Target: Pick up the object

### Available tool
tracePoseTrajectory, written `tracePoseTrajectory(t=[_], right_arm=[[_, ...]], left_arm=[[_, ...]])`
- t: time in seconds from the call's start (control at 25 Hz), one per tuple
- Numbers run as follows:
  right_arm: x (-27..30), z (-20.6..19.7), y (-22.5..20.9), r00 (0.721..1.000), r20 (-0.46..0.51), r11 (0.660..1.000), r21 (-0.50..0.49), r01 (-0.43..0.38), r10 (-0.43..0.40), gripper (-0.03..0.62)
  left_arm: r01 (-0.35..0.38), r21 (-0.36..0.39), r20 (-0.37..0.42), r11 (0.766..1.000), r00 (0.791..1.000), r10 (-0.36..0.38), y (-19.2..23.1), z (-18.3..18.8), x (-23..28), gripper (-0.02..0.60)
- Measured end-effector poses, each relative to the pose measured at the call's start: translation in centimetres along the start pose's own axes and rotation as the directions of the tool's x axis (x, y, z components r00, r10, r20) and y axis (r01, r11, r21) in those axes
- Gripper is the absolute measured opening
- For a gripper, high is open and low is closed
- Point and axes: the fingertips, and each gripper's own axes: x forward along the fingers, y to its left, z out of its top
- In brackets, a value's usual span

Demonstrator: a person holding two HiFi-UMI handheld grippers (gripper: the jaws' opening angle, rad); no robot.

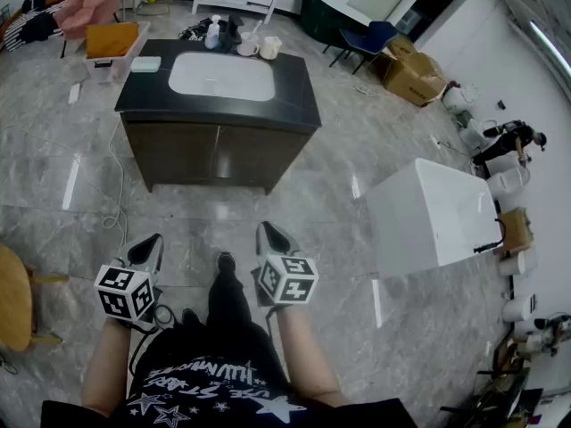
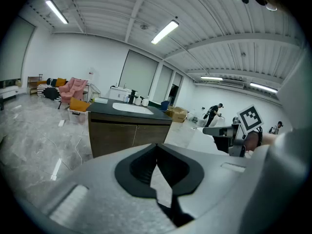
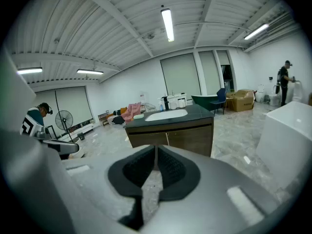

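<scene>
the fingers [image 2: 139,167] of the left gripper [image 2: 156,146] are seen pressed together, with nothing between them. the fingers [image 3: 173,172] of the right gripper [image 3: 155,149] are likewise closed on nothing. both grippers are held low over the grey floor [image 1: 375,150], well apart from the dark vanity surface [image 1: 299,105]. bottles [image 1: 214,32] and a white cup [image 1: 269,47] are lined along its far edge, and a pale tray [image 1: 145,63] is set at its left edge. which of these is the object cannot be told.

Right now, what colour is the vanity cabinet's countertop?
Black countertop around a white oval basin; head view shows it best.
</scene>
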Motion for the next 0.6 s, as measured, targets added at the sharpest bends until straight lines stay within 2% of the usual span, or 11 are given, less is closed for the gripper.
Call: tracePoseTrajectory(t=[0.36,0.6], right_arm=[[0.0,-0.8,1.1,1.0,-0.02,1.0,-0.009,0.002,-0.003,0.021],[-0.2,0.3,1.3,1.0,0.003,1.0,-0.014,-0.005,0.005,0.021]], left_arm=[[0.002,-0.052,-0.022,0.999,1.0,-0.003,0.5,-2.3,-0.6,0.009],[-0.009,-0.056,0.011,0.998,1.0,0.01,1.1,-1.3,-1.2,0.009]])
